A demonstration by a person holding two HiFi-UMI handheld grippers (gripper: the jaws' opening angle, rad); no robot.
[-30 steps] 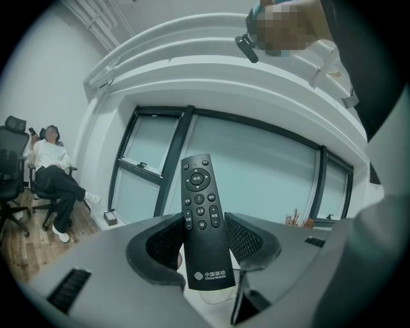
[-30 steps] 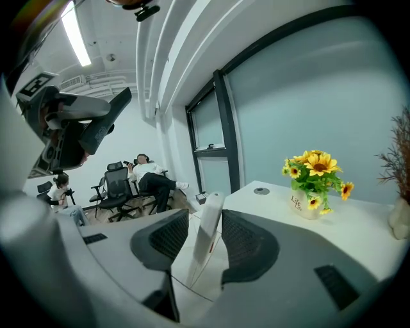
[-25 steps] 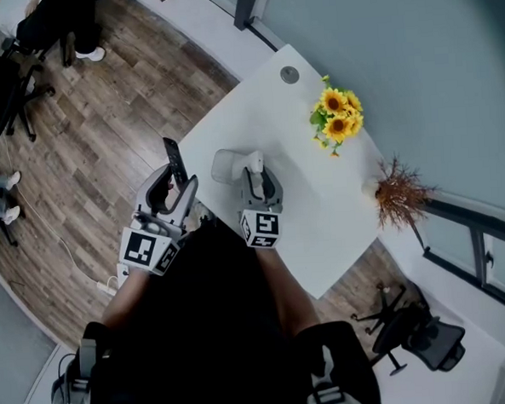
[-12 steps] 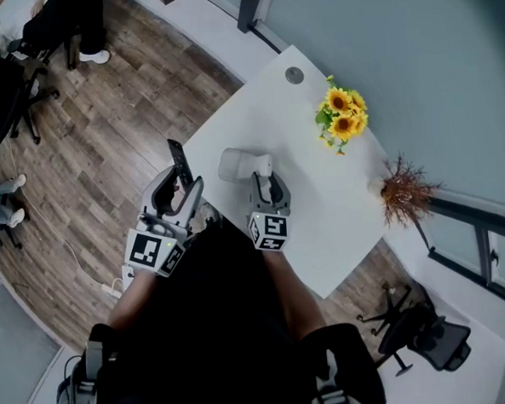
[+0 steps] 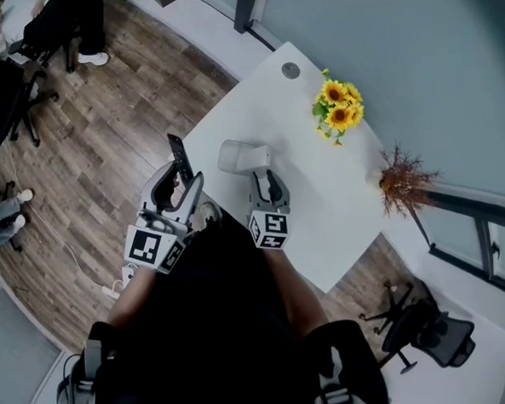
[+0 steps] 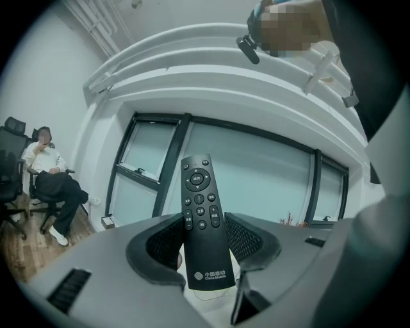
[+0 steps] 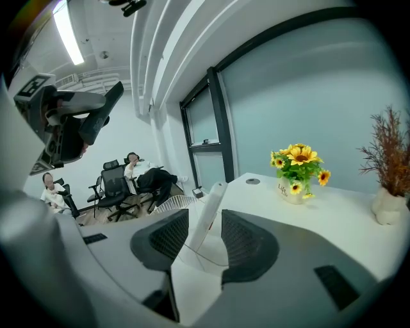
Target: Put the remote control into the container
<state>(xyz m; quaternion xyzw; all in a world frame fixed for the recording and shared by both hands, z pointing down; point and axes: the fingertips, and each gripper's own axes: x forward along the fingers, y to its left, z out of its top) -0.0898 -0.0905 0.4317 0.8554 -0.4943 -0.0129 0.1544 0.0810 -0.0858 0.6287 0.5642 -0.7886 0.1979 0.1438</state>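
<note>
View from above of a white surface set cornerwise in an office, against a pale blue-grey wall. A person leans over its near edge with a claw in each hand.

The left claw is clenched on a black remote, which stands upright between the pads with its buttons facing the claw's camera. It is in the air at the surface's left edge, left of the container and apart from it, not inside.

The right claw reaches to the container, a pale, partly see-through tub on the surface. Its pads grasp the tub's near wall, a white slanted strip in that claw's view.

Farther along the surface stand a small pot of sunflowers near the wall and, to the right, a white vase of dried brown twigs. A round cable port lies by the far corner.

The floor is wood plank. Black office chairs stand at upper left, where people are seated. Another chair is at lower right. Dark-framed frosted glass panels line the room.
</note>
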